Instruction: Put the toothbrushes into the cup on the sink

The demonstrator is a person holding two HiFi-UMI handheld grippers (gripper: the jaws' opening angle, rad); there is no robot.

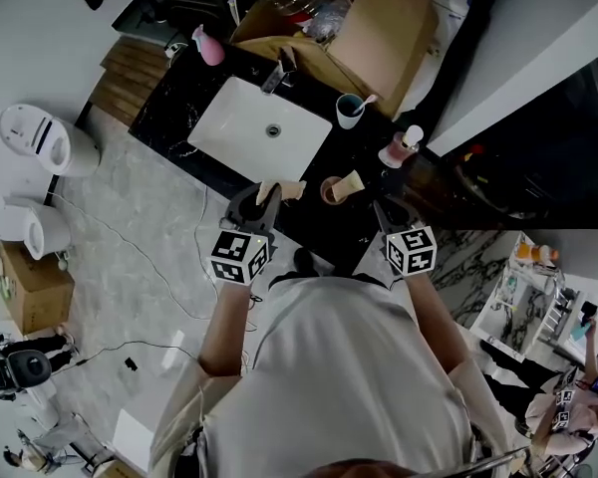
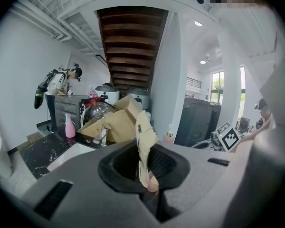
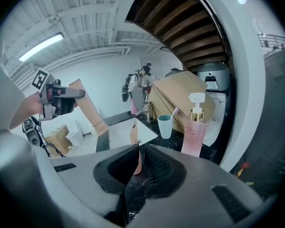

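Observation:
A pale blue cup (image 1: 350, 111) stands on the black counter right of the sink (image 1: 229, 118), with one toothbrush (image 3: 173, 112) leaning in it. My left gripper (image 1: 264, 199) hovers at the sink's near edge, shut on a tan cardboard toothbrush package (image 2: 145, 141) that sticks up between its pads. The package (image 3: 90, 113) shows again in the right gripper view, slanting down from the left gripper (image 3: 61, 99). My right gripper (image 3: 137, 163) is shut on a thin peach toothbrush handle (image 3: 134, 139), held well short of the cup (image 3: 165, 126).
A pink pump bottle (image 1: 404, 147) stands beside the cup. The faucet (image 1: 279, 73) and a pink spray bottle (image 1: 209, 46) sit behind the sink. A big cardboard box (image 1: 379, 28) fills the counter's back. A brown round dish (image 1: 331, 189) lies near the front edge.

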